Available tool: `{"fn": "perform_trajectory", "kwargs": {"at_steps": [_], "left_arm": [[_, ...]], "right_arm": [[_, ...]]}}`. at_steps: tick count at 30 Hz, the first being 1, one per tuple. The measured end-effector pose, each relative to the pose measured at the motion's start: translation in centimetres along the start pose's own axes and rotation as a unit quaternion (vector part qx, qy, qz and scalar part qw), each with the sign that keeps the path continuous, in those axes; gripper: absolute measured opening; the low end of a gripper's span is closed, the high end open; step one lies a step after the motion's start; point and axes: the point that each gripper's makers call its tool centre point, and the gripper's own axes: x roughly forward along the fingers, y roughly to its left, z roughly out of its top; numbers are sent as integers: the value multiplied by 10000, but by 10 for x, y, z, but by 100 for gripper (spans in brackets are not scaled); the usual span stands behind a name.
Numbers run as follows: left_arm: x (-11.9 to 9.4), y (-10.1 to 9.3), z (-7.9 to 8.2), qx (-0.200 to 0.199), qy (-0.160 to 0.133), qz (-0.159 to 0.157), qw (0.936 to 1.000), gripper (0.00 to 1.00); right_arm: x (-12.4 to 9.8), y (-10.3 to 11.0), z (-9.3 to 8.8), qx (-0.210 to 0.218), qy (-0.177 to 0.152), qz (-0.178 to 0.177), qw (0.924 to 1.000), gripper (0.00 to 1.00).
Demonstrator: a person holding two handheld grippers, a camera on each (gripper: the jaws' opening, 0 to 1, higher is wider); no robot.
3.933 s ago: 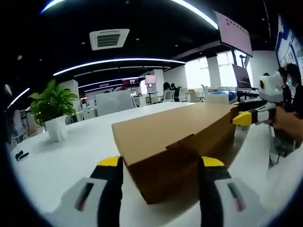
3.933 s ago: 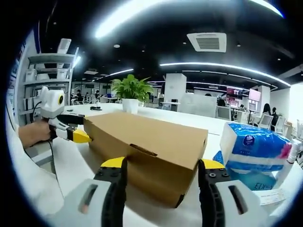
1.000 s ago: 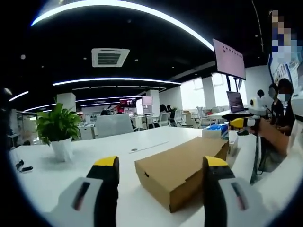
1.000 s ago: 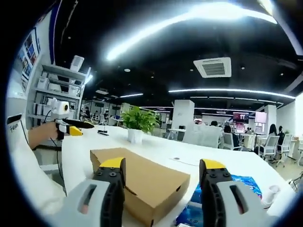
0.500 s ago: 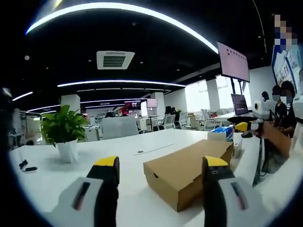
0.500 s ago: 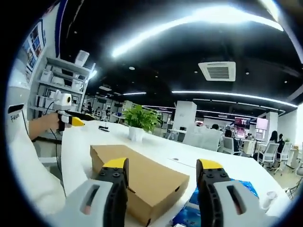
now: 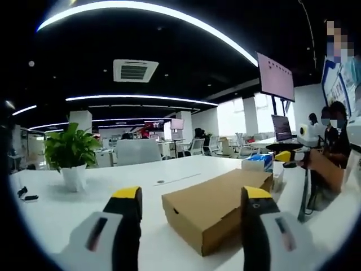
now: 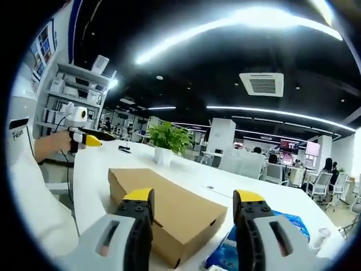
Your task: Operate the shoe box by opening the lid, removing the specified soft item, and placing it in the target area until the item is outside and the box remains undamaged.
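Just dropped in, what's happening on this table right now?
A person holds a gripper in each hand over a white table. The cardboard shoe box sits shut, nothing gripping it. Left gripper and right gripper are both open, off the box. A blue tissue pack lies beside it.

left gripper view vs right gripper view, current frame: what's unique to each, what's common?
Left gripper view: wall-mounted pink screen, a dark monitor beneath it, and the right gripper, held off beside the box.

Right gripper view: white shelving unit stacked with boxes, and the left gripper raised over the table's far end.

Both: closed brown cardboard shoe box on the white table, potted green plant, blue tissue pack.
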Motion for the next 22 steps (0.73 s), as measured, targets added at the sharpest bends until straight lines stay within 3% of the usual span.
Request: {"fn": "perform_trajectory", "kwargs": {"at_steps": [22], "left_arm": [[0,3,-7,40,128,60,9999,74]], "right_arm": [[3,8,-6,-100,126,74,9998,54]]}}
